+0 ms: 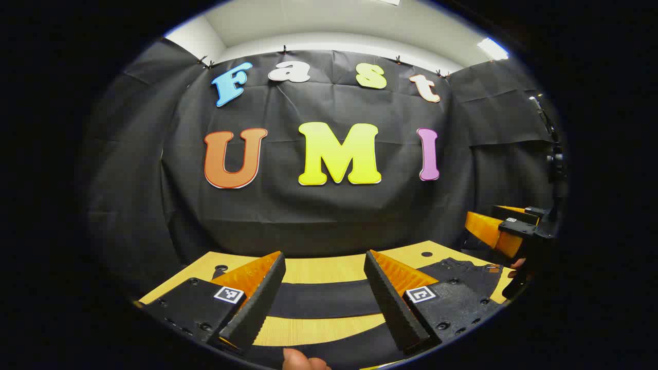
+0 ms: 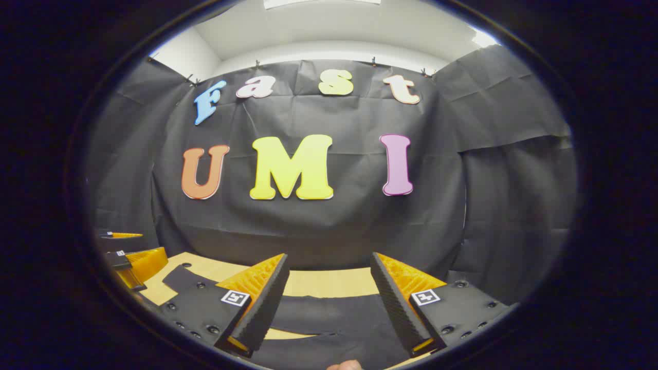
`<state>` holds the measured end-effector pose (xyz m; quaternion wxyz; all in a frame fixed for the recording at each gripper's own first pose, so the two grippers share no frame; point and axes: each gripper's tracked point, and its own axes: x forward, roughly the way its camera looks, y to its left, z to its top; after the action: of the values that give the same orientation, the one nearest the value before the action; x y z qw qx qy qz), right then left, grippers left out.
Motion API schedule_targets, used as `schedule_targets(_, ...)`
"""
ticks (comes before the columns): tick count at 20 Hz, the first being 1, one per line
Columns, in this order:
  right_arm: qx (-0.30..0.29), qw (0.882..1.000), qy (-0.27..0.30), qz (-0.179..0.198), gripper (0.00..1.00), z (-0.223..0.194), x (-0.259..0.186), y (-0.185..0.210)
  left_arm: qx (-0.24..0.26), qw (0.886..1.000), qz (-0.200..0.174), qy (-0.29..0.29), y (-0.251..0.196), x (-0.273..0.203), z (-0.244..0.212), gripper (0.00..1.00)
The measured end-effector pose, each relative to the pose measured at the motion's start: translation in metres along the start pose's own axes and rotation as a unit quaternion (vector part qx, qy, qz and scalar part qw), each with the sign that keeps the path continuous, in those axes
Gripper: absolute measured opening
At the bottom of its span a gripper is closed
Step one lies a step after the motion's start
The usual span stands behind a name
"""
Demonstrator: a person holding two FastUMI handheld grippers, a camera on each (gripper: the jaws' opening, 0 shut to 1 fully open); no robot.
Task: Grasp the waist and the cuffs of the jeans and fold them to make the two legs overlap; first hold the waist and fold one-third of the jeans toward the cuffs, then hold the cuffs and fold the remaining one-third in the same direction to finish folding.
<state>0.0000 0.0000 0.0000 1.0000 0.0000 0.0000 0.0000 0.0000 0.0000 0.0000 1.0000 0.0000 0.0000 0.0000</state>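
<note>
A: Start close in. The left hand-held gripper hangs over the desk with its jaws spread wide and nothing between them. Beneath it, two dark bands of the jeans run across the wood, a strip of bare desk between them, which looks like the two legs lying apart.

B: And the right hand-held gripper is the same, wide and empty. In the right gripper view the jeans lie under and ahead of it as a broader dark patch.

A: Probably the waist end; rivets and a small patch show on the cloth at the right of the left gripper view. So neither end is taken up, and the first fold is not begun.

B: Then the step should be a descent. Each gripper would do best to drop low enough for one finger to slide under the hem, so both layers are pinched rather than just the top one.

A: Agreed. Farther back lie bare desk and the booth wall, so there seems room to carry one leg across onto the other.
</note>
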Motion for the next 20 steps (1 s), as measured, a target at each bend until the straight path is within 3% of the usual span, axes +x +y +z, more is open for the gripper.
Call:
schedule_targets(2,-0.007,1.000,-0.007,-0.001,0.96,0.004,0.000,-0.004,-0.006,1.000,0.003,0.004,0.000,0.002,-0.002,0.99)
schedule_targets(10,-0.003,1.000,-0.016,0.006,0.96,0.010,0.001,-0.001,-0.002,1.000,0.027,-0.006,0.011,0.008,0.004,0.99)
schedule_targets(20,-0.005,0.999,-0.006,0.042,0.98,0.002,0.003,0.023,-0.004,0.998,0.058,-0.001,0.032,0.003,0.000,0.99)
